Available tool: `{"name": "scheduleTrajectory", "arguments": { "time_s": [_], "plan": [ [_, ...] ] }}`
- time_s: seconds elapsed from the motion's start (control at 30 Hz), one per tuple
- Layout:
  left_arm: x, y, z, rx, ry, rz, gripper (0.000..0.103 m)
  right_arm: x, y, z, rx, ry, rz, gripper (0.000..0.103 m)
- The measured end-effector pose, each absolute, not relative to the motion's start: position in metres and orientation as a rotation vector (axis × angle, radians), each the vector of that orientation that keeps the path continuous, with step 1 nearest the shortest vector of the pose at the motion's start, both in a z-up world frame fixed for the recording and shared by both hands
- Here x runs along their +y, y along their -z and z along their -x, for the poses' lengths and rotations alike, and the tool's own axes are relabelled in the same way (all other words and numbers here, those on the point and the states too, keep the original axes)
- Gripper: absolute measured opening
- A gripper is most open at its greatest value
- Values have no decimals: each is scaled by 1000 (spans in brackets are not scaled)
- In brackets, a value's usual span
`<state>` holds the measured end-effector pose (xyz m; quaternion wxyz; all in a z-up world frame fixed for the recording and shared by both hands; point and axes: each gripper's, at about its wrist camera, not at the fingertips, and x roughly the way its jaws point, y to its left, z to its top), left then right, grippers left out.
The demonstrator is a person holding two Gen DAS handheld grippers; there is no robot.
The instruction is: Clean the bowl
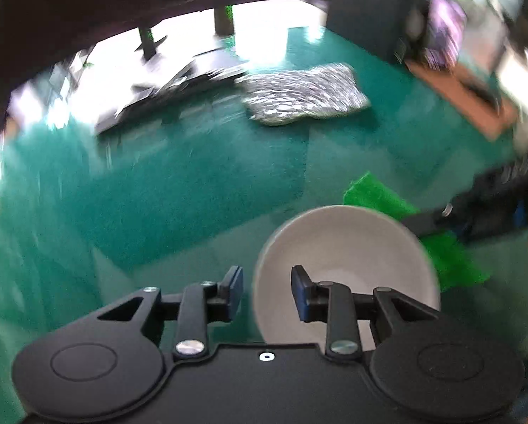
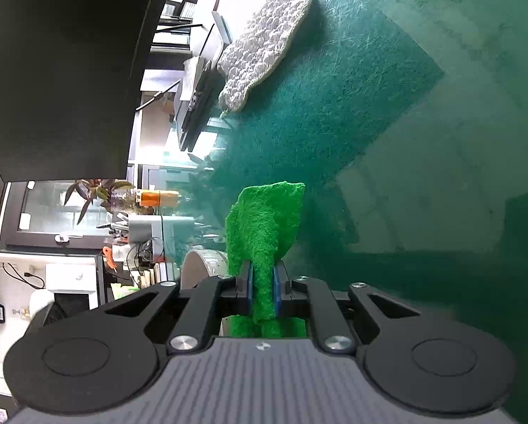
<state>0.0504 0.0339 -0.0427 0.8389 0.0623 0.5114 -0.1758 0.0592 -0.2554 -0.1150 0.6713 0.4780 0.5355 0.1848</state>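
In the left wrist view the left gripper (image 1: pixel 267 291) sits at the bottom centre of the frame, its two blue-padded fingers closed on the near rim of the white bowl (image 1: pixel 345 265): one pad lies inside the bowl, the other outside its left edge. The bowl is tilted, lower right of centre, above the green mat (image 1: pixel 179 190). Behind the bowl's right edge lies the green cloth (image 1: pixel 377 194), with the right gripper (image 1: pixel 426 219) reaching in from the right. In the right wrist view that gripper (image 2: pixel 262 291) is clamped on the green cloth (image 2: pixel 264 226), which stands up in the middle of the frame. A grey patterned towel (image 1: pixel 302 93) lies on the mat at upper centre
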Motion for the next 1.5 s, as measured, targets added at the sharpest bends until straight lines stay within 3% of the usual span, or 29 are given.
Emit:
{"name": "scheduleTrajectory", "arguments": {
  "time_s": [0.8, 1.23, 1.5],
  "plan": [
    [24, 53, -49, 1123, 388, -217, 35, -244, 114, -55, 1216, -408, -1014, 11],
    [26, 54, -50, 1119, 420, -226, 35, -208, 108, -101, 1208, -458, -950, 11],
    [22, 53, -56, 1108, 454, -266, 35, -240, 114, -57, 1274, -447, -1021, 11]
  ]
}}
